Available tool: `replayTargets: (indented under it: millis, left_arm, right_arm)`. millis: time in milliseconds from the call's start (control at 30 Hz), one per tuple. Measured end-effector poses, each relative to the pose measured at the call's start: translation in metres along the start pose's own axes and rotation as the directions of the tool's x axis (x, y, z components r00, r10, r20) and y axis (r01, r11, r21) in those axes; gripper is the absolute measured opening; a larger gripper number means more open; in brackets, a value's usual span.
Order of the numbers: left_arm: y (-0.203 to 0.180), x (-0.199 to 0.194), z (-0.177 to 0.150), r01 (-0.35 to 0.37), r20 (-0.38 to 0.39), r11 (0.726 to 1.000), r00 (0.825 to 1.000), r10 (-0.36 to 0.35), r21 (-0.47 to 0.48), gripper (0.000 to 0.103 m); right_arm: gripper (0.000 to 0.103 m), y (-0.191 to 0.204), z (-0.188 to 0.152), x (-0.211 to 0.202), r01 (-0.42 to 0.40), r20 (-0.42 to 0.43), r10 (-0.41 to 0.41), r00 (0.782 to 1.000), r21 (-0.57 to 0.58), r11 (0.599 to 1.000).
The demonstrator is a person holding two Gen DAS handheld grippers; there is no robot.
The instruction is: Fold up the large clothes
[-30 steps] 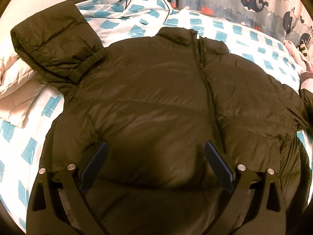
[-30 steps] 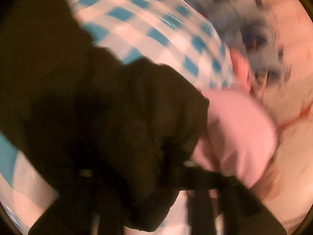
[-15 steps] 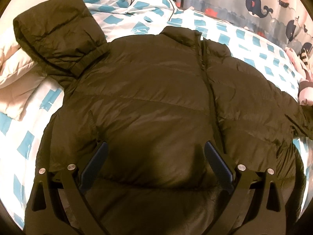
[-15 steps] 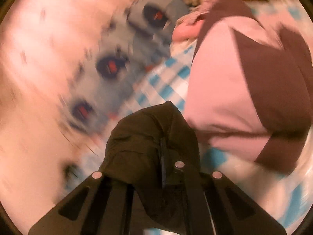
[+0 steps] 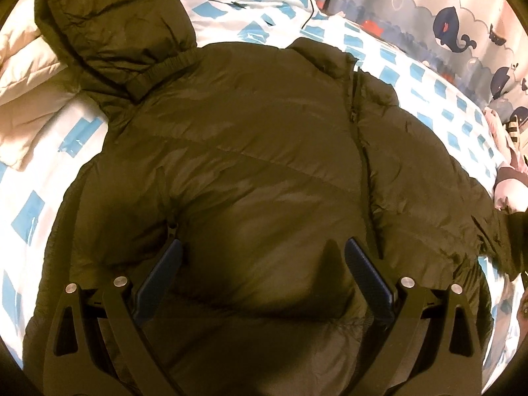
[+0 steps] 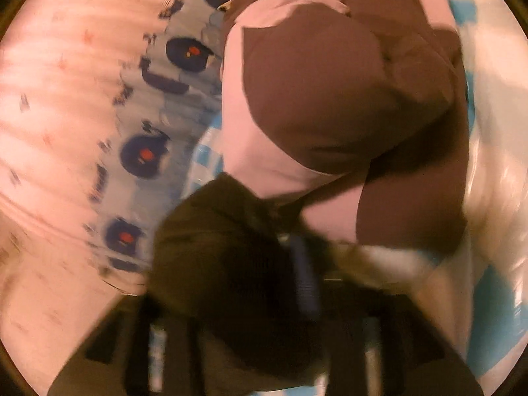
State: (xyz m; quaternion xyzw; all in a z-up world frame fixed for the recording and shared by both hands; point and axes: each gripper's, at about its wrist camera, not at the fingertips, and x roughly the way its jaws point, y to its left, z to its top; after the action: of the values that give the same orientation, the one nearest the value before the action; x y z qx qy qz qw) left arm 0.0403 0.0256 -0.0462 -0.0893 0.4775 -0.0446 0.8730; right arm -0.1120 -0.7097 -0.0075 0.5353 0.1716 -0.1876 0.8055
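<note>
One dark puffer jacket [image 5: 250,171] is seen spread flat, front up, on a blue-and-white checked sheet [image 5: 425,76]. Its long axis runs from hem, under the left gripper [image 5: 262,275], away to the collar at the far end; the zipper [image 5: 358,151] follows that line, slightly right of centre. Ahead and to the left of the tool, one sleeve [image 5: 112,29] is folded back, cuff resting on the shoulder. A cream quilted cover [image 5: 29,79] lies beyond it at far left. One black cable [image 5: 310,3] is seen across the sheet past the collar. A whale-print curtain [image 5: 445,23] hangs ahead to the right. The left gripper's blue pads are spread wide over the lower front; nothing is clamped.

In the blurred right wrist view, the other sleeve's end [image 6: 231,250] is draped over the right gripper [image 6: 303,283], whose jaws are opening; cloth is seen against one blue pad [image 6: 305,277], but pressing cannot be told. One pink-and-brown garment [image 6: 330,99] is bunched just ahead, blocking the view past the tool.
</note>
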Motion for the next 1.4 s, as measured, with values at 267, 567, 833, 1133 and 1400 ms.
replayTargets:
  millis: [267, 567, 833, 1133, 1400]
  left_arm:
    - [-0.003, 0.003, -0.001, -0.010, 0.001, 1.000, 1.000, 0.010, 0.009, 0.095]
    - [0.001, 0.002, 0.000, 0.017, 0.001, 1.000, 1.000, -0.017, -0.017, 0.094]
    - [0.016, -0.012, 0.006, 0.037, 0.037, 0.997, 0.999, -0.034, -0.066, 0.095]
    - [0.050, -0.059, 0.023, -0.027, 0.162, 0.997, 0.986, 0.038, -0.066, 0.095]
    - [0.122, -0.085, 0.026, -0.034, 0.155, 0.988, 0.986, 0.058, -0.148, 0.095]
  right_arm:
    - [0.008, 0.035, -0.013, 0.019, 0.007, -0.086, -0.029, 0.996, -0.243, 0.970]
    - [0.003, 0.052, -0.019, 0.015, -0.305, -0.067, 0.302, 0.951, -0.036, 0.952]
    - [0.003, 0.151, -0.047, 0.012, -0.558, -0.059, 0.559, 0.827, 0.034, 0.829]
    - [0.003, 0.309, -0.151, 0.040, -0.699, -0.228, 0.682, 0.695, 0.007, 0.715]
    - [0.003, 0.350, -0.303, 0.106, -0.651, -0.419, 0.586, 0.693, -0.016, 0.759]
